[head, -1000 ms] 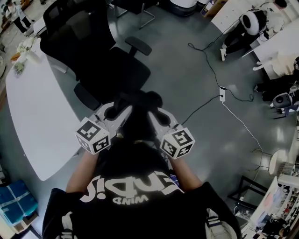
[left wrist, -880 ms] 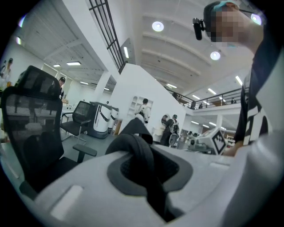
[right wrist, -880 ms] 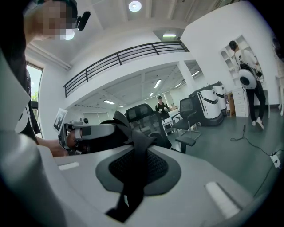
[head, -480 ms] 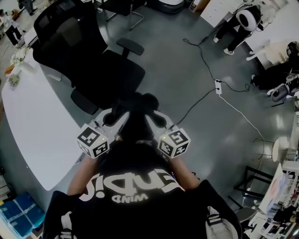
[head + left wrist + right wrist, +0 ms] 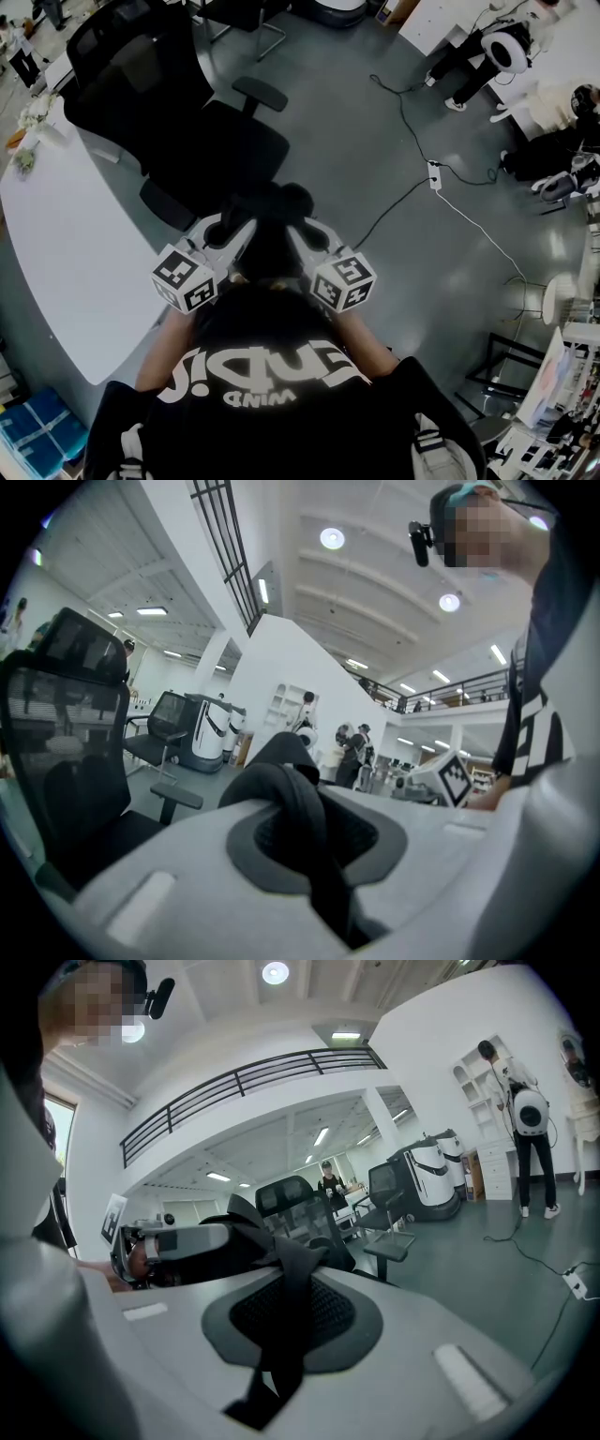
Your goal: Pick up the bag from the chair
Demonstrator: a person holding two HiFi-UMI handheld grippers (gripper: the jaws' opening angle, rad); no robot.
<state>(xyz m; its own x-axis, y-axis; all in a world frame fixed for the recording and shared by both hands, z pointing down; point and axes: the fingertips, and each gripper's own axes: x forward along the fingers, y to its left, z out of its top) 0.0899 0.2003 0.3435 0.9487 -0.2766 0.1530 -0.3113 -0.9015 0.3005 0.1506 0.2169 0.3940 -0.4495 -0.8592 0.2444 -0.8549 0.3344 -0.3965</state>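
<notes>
A black bag point(image 5: 272, 225) hangs in front of my chest, lifted off the black office chair point(image 5: 220, 141) just beyond it. My left gripper point(image 5: 246, 230) holds it from the left and my right gripper point(image 5: 294, 232) from the right, jaws converging on the bag's top. In the left gripper view a thick black strap point(image 5: 298, 808) is pinched between the shut jaws. The right gripper view shows a flat black strap point(image 5: 286, 1307) clamped the same way, with the left gripper point(image 5: 178, 1239) beyond it. The lower part of the bag is hidden by my body.
A white curved table point(image 5: 66, 225) runs along the left, touching the chair's side. A cable with a power strip point(image 5: 436, 176) lies on the grey floor to the right. People point(image 5: 497, 47) stand at the far right. A blue crate point(image 5: 28, 441) sits at bottom left.
Both grippers keep hold of the bag in nearly the same place. The right gripper's cube has come slightly closer to the left one, and the view has shifted a little.
</notes>
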